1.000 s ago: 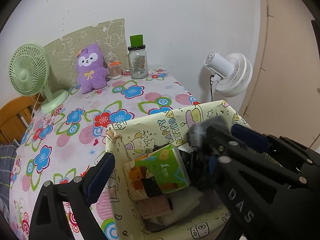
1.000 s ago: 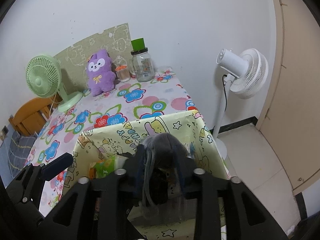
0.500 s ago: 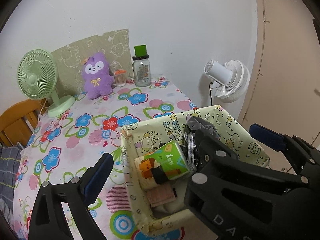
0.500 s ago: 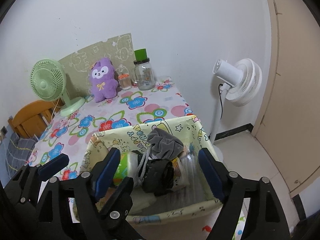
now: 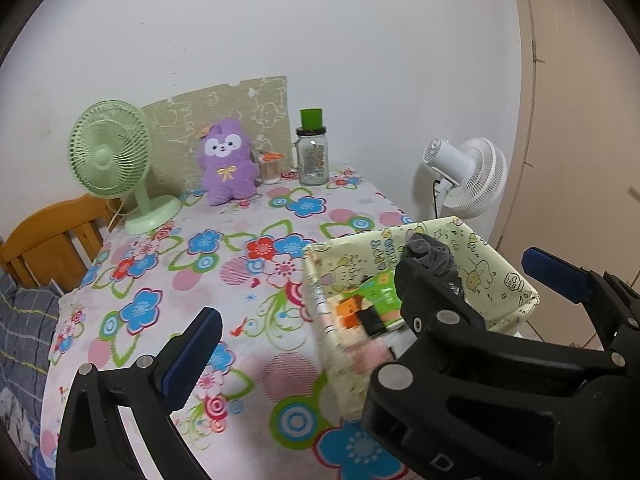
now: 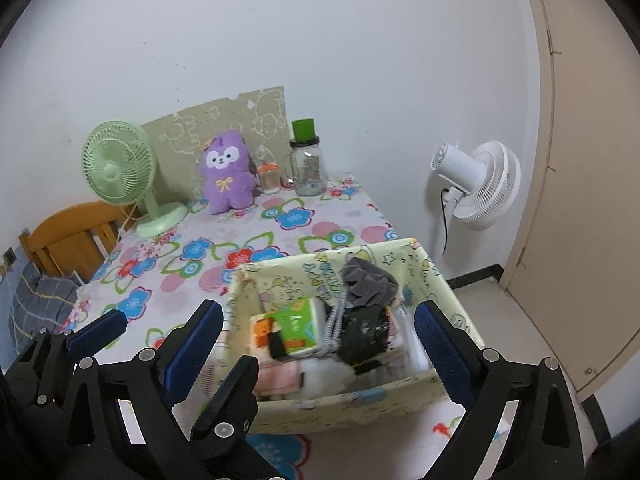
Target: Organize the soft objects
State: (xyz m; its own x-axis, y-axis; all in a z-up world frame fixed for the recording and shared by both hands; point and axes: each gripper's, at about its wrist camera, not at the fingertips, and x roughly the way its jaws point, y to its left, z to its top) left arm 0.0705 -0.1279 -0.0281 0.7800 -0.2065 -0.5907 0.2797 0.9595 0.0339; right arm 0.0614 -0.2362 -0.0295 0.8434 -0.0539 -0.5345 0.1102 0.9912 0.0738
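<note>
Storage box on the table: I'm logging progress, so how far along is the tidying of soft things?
Done: a grey cloth and tissue pack sit in the storage box. In hand: nothing; the right gripper is opening, empty, and the left gripper is open. Possibly left: the purple plush by the wall.

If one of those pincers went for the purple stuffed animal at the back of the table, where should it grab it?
Probably around the body of the purple plush, below its white face, coming from the front. It sits upright with its back against the green board, a green fan to one side and a small jar to the other. The front is the open side, and the soft middle should squeeze easily.
</note>
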